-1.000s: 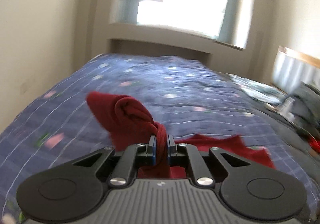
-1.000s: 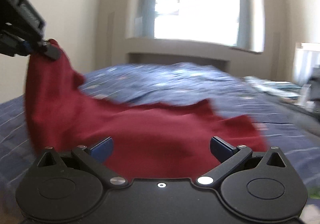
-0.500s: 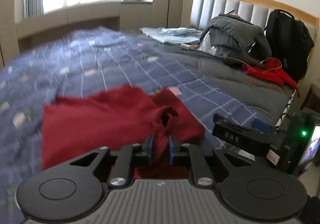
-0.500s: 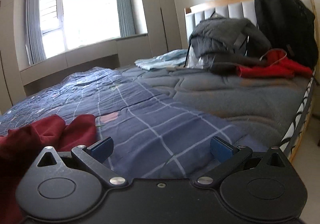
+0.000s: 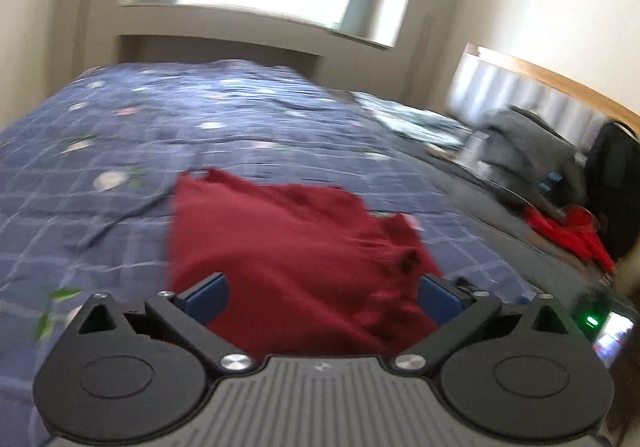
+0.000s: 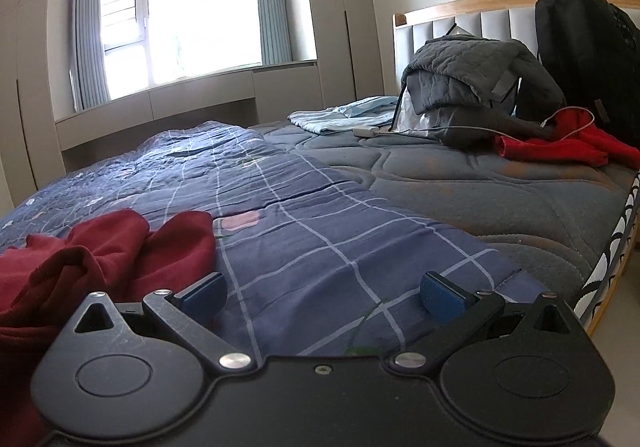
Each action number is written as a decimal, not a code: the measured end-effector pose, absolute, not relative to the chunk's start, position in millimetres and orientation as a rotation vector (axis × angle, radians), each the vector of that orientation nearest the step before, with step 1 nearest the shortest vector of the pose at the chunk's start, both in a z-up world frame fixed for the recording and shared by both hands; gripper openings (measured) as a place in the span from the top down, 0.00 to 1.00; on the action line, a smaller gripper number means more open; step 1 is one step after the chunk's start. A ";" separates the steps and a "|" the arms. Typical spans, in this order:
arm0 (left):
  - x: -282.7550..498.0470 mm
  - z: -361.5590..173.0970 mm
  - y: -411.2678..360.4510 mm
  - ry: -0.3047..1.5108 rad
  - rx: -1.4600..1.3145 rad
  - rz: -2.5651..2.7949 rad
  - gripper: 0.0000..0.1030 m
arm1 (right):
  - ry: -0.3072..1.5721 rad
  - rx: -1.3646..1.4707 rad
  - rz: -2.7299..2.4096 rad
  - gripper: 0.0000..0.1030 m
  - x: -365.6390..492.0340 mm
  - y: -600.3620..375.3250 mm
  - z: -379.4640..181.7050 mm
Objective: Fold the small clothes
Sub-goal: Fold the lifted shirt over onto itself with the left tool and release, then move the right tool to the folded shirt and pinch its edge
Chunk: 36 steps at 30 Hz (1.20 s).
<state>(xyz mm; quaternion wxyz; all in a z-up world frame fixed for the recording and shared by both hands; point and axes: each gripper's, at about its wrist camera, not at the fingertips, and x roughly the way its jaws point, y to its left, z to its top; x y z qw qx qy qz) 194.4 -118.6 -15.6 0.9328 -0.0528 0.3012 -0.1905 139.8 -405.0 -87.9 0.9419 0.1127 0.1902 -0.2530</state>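
While the left gripper (image 5: 320,293) is opening wide over the dark red garment (image 5: 288,243) lying rumpled on the blue quilt (image 5: 120,151), holding nothing, and the right gripper (image 6: 322,293) gapes empty beside it, bunched cloth risks a crooked fold.

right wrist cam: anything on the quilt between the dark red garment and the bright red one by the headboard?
Nothing. In the right wrist view, only bare checked quilt and grey mattress pad lie between the dark red garment and the bright red garment.
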 end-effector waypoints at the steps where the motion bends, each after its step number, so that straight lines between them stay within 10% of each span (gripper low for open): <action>1: 194.9 -16.6 -109.2 0.615 -0.130 -0.342 0.00 | 0.385 0.224 -0.515 0.00 140.4 -404.0 -88.2; 11: 211.0 -48.1 -37.1 0.696 -0.244 -0.076 0.00 | 0.196 0.187 -0.340 0.00 112.0 -368.1 -53.5; 36: 205.2 -81.2 -22.8 0.676 -0.275 -0.195 0.01 | 0.457 0.158 -0.078 0.00 134.5 -339.9 -19.9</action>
